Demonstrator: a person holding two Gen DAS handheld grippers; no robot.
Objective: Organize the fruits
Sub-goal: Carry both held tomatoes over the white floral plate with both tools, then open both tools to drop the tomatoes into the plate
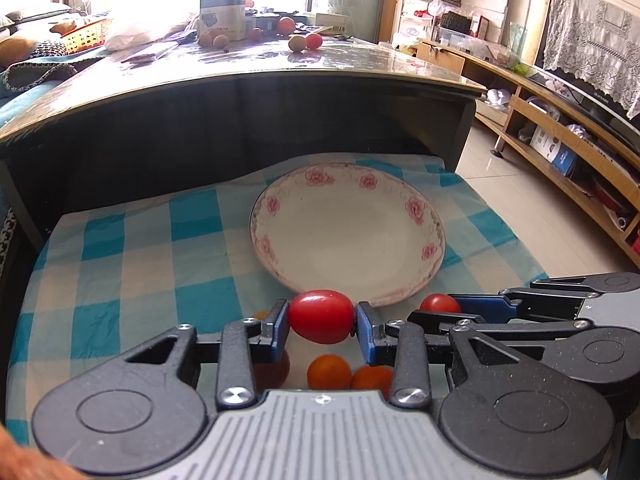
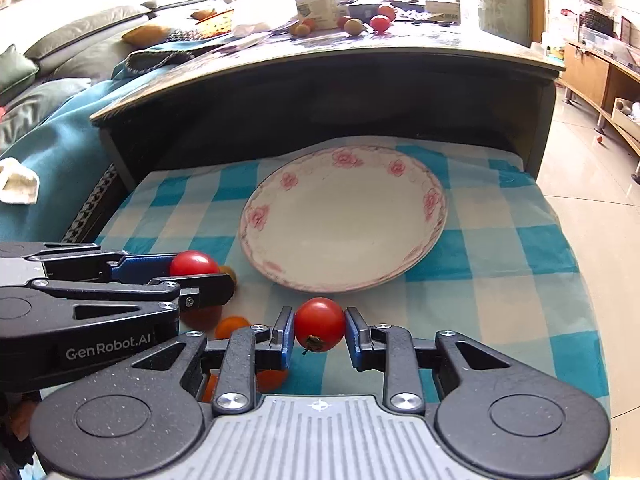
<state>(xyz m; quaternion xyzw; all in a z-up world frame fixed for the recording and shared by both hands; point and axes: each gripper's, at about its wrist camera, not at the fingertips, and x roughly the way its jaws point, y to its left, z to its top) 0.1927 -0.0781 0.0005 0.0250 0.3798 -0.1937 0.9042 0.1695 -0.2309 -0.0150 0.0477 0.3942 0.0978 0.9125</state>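
Note:
My left gripper [image 1: 321, 318] is shut on an oval red tomato [image 1: 320, 315], held just before the near rim of a white plate with pink flowers [image 1: 276, 240]. My right gripper [image 2: 319, 326] is shut on a round red tomato [image 2: 320, 322] with its stem end toward me, also near the plate's [image 2: 256, 216] front rim. Each gripper shows in the other's view: the right gripper [image 1: 442, 305] at the right, the left gripper [image 2: 192, 266] at the left. Small orange fruits [image 1: 329, 372] lie on the checked cloth under the left gripper.
A blue and white checked cloth [image 1: 132, 264] covers the low surface. Behind it stands a dark table [image 1: 280, 92] with more fruit [image 1: 314, 41] and a box [image 1: 222, 12] on top. A sofa is at the left, wooden shelves [image 1: 560, 148] at the right.

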